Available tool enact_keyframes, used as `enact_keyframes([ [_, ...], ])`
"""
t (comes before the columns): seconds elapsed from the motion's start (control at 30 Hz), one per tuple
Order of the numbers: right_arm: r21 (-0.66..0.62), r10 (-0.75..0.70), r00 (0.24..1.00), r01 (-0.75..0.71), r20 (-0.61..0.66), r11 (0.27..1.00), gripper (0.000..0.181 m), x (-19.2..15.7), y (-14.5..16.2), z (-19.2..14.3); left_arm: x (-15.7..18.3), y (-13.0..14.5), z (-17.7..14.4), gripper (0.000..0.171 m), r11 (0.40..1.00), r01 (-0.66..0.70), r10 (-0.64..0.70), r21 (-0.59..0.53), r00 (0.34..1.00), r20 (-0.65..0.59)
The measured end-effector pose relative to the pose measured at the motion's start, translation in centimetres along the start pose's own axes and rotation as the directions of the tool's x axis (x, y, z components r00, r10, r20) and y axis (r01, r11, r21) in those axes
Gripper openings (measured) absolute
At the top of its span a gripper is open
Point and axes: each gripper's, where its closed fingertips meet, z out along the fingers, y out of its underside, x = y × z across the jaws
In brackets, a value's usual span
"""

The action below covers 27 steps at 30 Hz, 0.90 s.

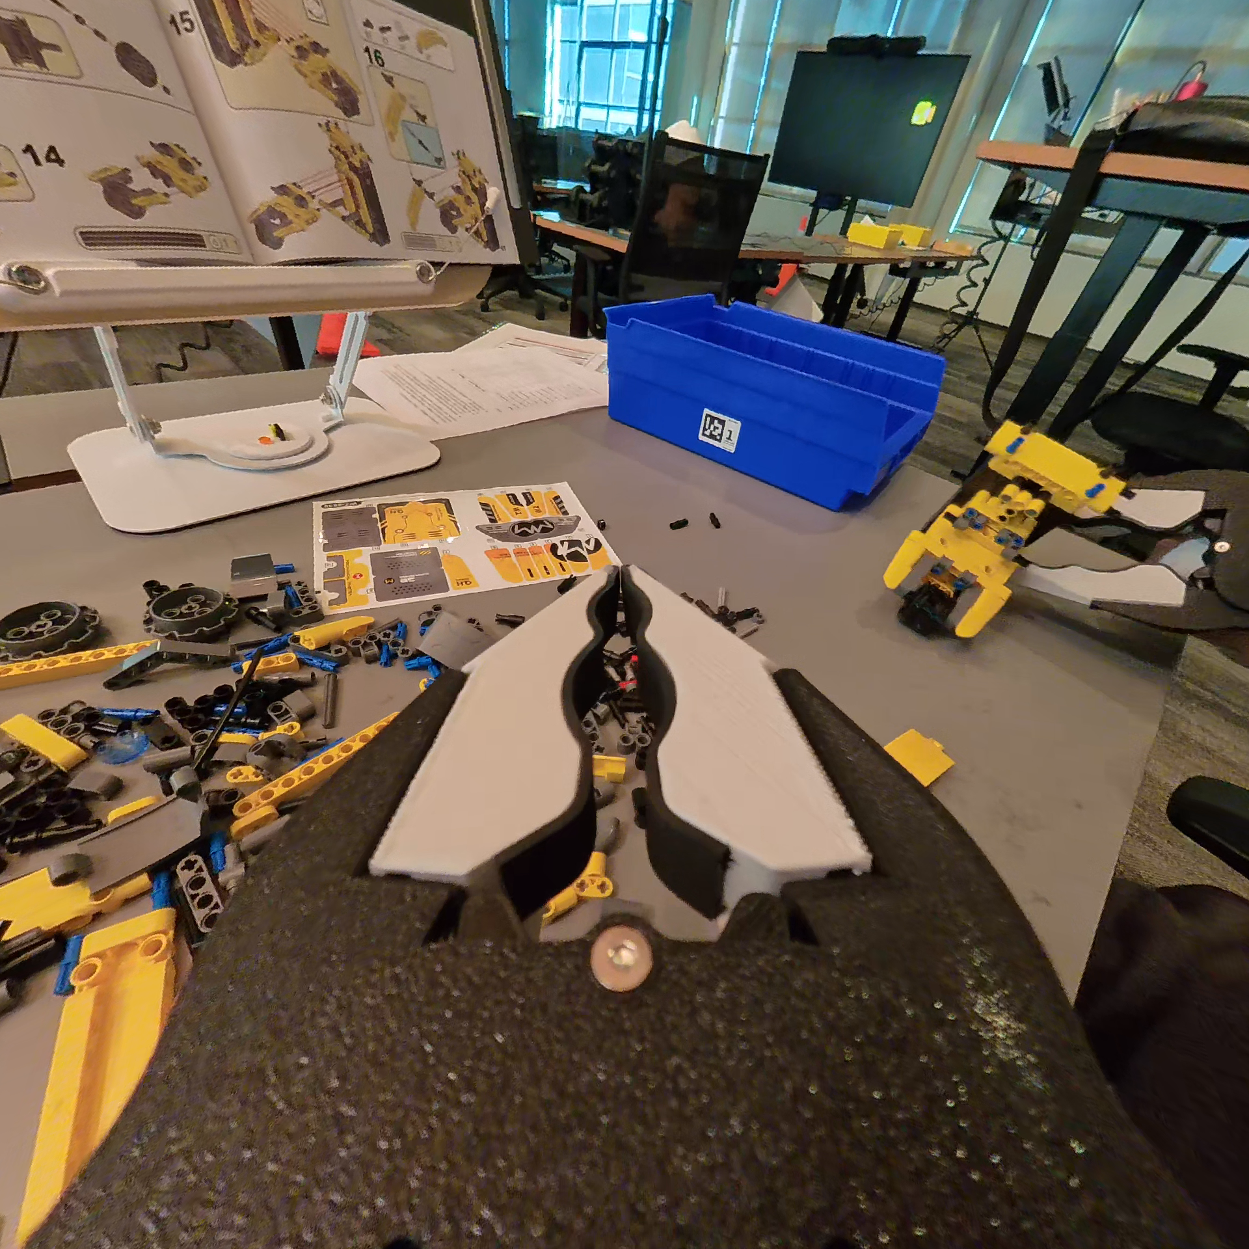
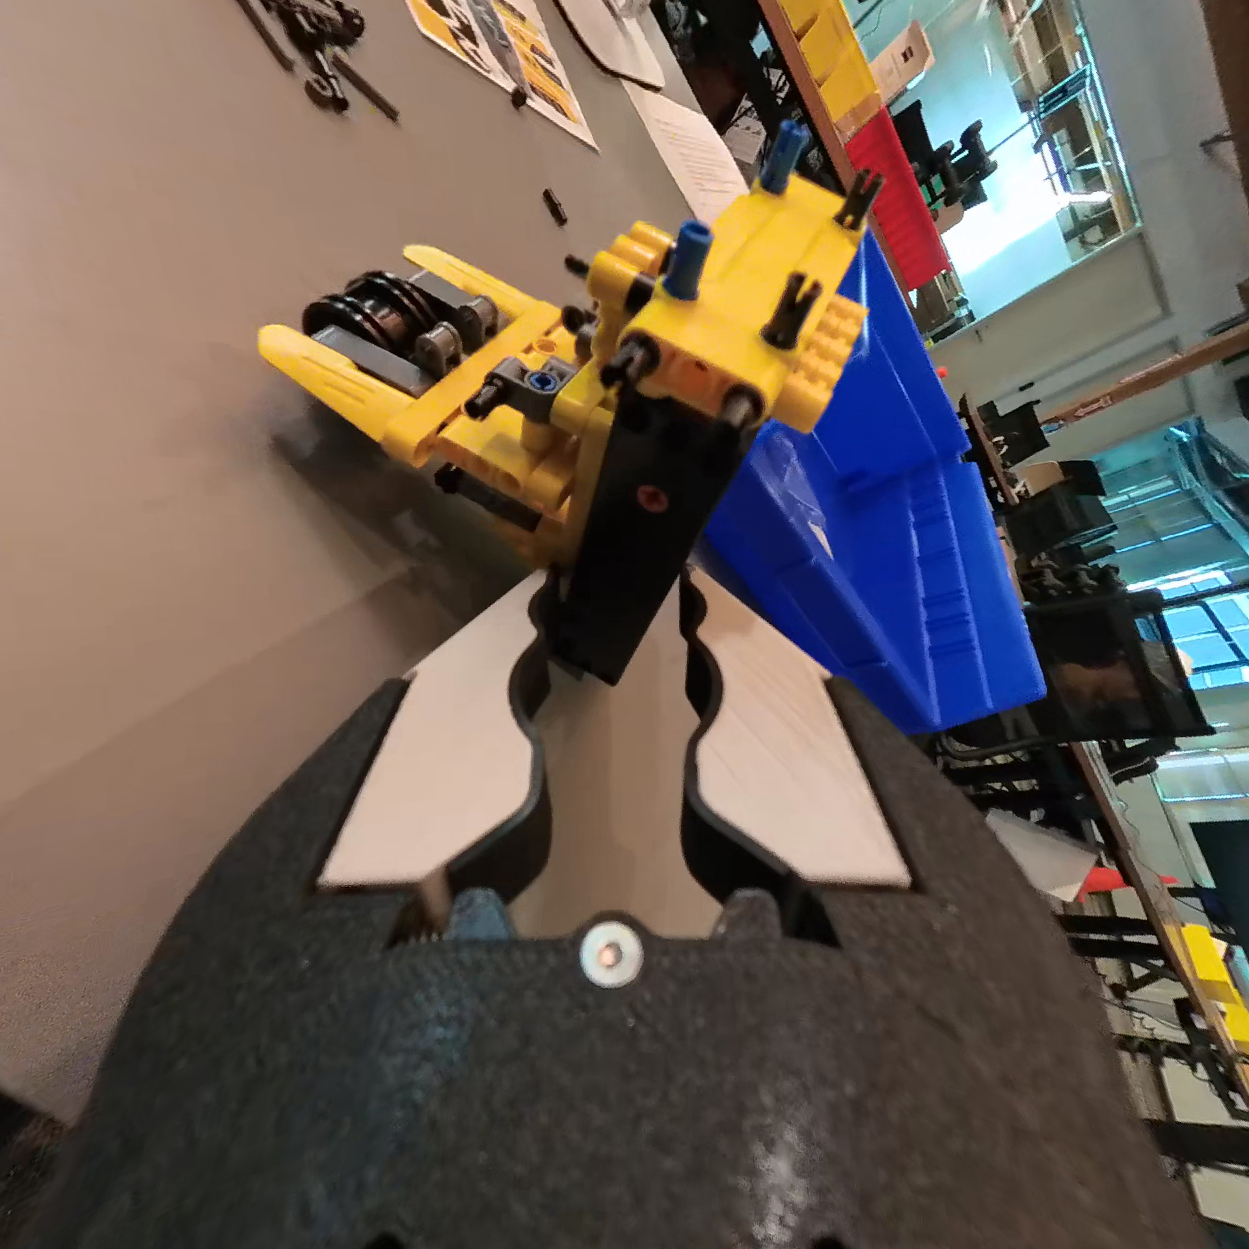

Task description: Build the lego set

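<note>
My right gripper (image 2: 611, 595) is shut on the black flat beam (image 2: 642, 513) of a partly built yellow and black brick model (image 2: 709, 317). The model carries blue and black pins, and its yellow prongs (image 2: 324, 378) lie low against the grey table (image 2: 169, 338). In the left wrist view the model (image 1: 973, 534) and the right gripper (image 1: 1027, 544) show at the right table edge. My left gripper (image 1: 620, 574) is shut with its tips together and nothing between them. It hovers over a pile of loose black, yellow and blue parts (image 1: 203, 709).
A blue bin (image 1: 777, 399) stands behind the model and also shows in the right wrist view (image 2: 878, 541). An open instruction booklet (image 1: 236, 121) sits on a white stand (image 1: 257, 473) at the back left. A sticker sheet (image 1: 459, 541), papers (image 1: 486, 378) and a flat yellow piece (image 1: 919, 757) lie on the table. My hands' fingertips stand some 35 cm from each other.
</note>
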Motion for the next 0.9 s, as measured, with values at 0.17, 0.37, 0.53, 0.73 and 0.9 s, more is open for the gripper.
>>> enact_keyframes([
  [0.17,-0.004,0.046,0.999,-0.046,-0.010,0.999,0.034,0.1,-0.2,0.4,-0.6,-0.1,-0.3,0.000,1.000,0.014,-0.015,0.010,1.000,0.026],
  [0.37,-0.002,0.114,0.993,-0.114,0.042,0.993,0.044,-0.7,0.0,0.0,-1.3,-0.3,-0.4,0.000,1.000,0.020,-0.021,0.012,0.999,0.037],
  [0.53,-0.059,0.236,0.962,-0.230,0.136,0.971,0.053,-1.9,1.3,-1.0,-4.2,-0.7,-1.9,0.000,0.999,-0.033,0.037,-0.028,0.988,0.153],
  [0.73,-0.017,0.380,0.904,-0.384,0.198,0.923,0.053,-1.9,2.1,-3.0,-7.0,-3.1,-4.9,0.001,0.996,0.053,-0.067,0.074,0.977,0.202],
  [0.9,0.078,0.425,0.881,-0.448,0.206,0.891,0.053,-0.6,0.2,-4.1,-7.0,-5.3,-6.0,0.000,0.983,0.099,-0.125,0.157,0.978,0.167],
])
